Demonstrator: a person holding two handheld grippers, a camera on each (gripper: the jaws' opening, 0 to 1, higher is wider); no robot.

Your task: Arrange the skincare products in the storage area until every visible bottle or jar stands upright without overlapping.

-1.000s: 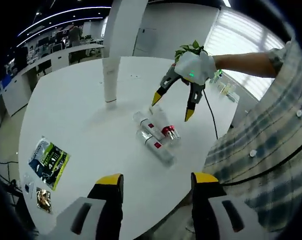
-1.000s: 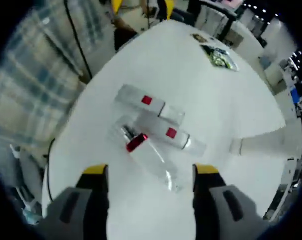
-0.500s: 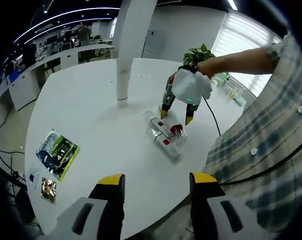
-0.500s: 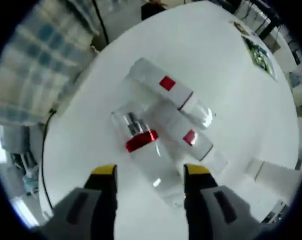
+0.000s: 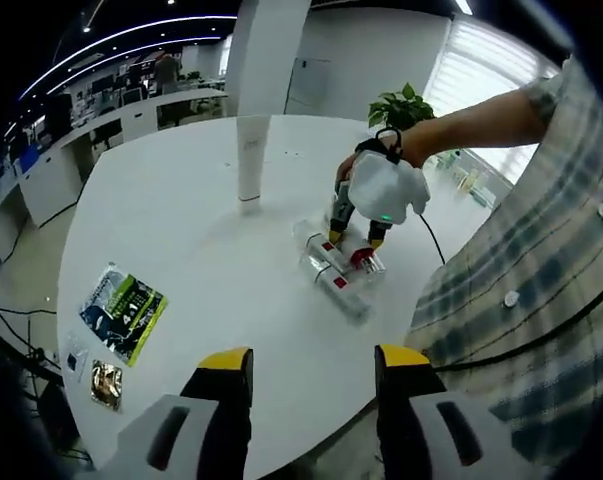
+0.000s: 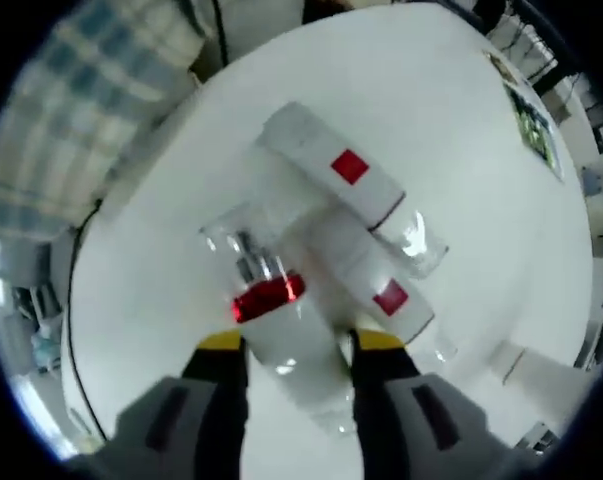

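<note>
Three bottles [image 6: 331, 230] lie overlapping; right claw [image 6: 293, 345] straddles the red-collared one [image 6: 271, 320].

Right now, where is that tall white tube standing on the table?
In the left gripper view the tall white tube stands upright on the white table, beyond and left of the lying bottles under the right gripper.

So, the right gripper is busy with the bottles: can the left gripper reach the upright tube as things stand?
Probably yes: the left gripper is open, and bare table lies between it and the tube.
</note>
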